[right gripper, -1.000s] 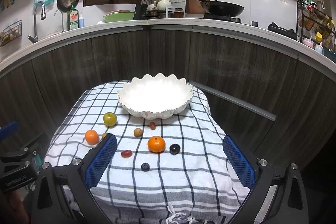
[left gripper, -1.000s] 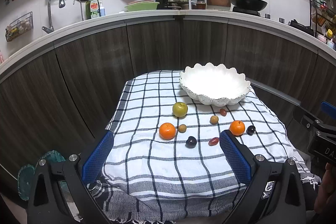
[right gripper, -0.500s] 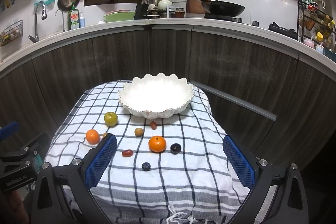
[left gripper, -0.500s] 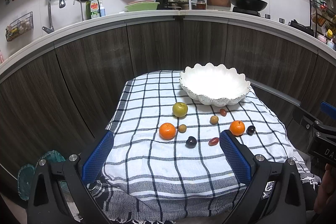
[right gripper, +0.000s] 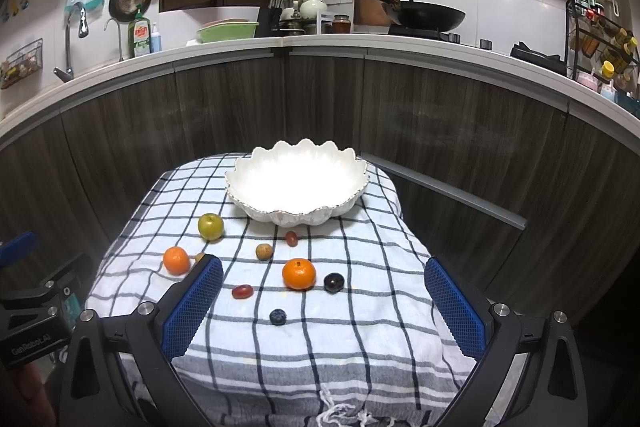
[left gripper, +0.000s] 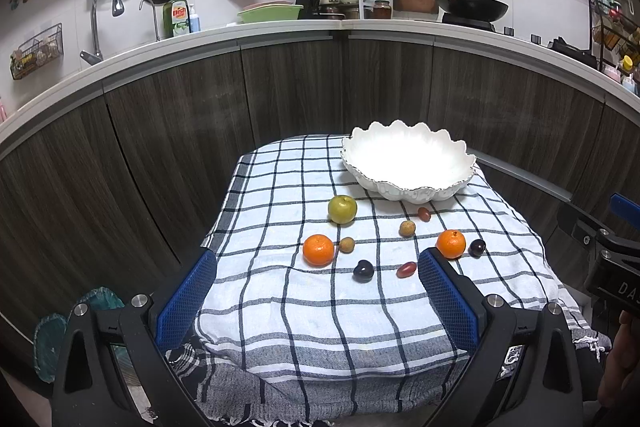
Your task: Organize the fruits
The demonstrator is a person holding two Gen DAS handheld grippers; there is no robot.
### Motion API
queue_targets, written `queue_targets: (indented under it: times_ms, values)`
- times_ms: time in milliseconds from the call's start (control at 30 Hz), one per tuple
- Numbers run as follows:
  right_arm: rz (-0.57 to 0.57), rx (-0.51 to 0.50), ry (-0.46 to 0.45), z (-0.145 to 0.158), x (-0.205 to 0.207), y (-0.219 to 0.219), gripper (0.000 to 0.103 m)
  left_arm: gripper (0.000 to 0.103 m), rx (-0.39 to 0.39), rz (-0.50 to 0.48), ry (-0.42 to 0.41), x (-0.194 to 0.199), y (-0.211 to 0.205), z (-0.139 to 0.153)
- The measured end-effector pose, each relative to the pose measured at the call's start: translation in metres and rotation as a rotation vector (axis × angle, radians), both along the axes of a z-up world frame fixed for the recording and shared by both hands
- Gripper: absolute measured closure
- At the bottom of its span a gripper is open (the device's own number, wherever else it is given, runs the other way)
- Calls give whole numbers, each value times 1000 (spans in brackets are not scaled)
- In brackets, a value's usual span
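An empty white scalloped bowl stands at the far side of a checked cloth. In front of it lie a green apple, two oranges, dark plums, red grape tomatoes and small tan fruits. My left gripper hovers open over the cloth's near edge, empty. My right gripper is open too, holding nothing.
Dark wood cabinets curve around behind the small table. The counter above carries a wok, a green basin and dish soap. A teal item lies on the floor to the left. The cloth drapes over the table's front edge.
The right wrist view has edged slightly forward and right, so the fruits sit a little closer. The left gripper has stayed still.
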State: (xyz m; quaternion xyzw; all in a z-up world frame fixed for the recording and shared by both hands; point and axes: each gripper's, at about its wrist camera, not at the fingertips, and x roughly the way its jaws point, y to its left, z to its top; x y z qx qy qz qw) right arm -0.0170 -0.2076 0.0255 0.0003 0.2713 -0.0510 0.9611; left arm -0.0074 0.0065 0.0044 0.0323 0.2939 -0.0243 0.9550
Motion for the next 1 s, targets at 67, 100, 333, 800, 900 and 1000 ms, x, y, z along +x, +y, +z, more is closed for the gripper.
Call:
queue_targets:
  times_ms: [67, 100, 333, 800, 900, 1000]
  values:
    - [0, 0, 1, 0, 0, 0, 1, 0, 0, 0, 1, 0, 0, 0]
    - [0, 0, 1, 0, 0, 0, 1, 0, 0, 0, 0, 0, 0, 0]
    - [0, 1, 1, 0, 1, -1, 1, 0, 0, 0, 0, 0, 0, 0]
    - [-1, 2, 3, 0, 0, -1, 1, 0, -1, 1, 0, 0, 0, -1]
    - [0, 2, 1, 0, 0, -1, 1, 0, 0, 1, 0, -1, -1, 0]
    - [-1, 3, 2, 0, 1, -1, 1, 0, 0, 0, 0, -1, -1, 0]
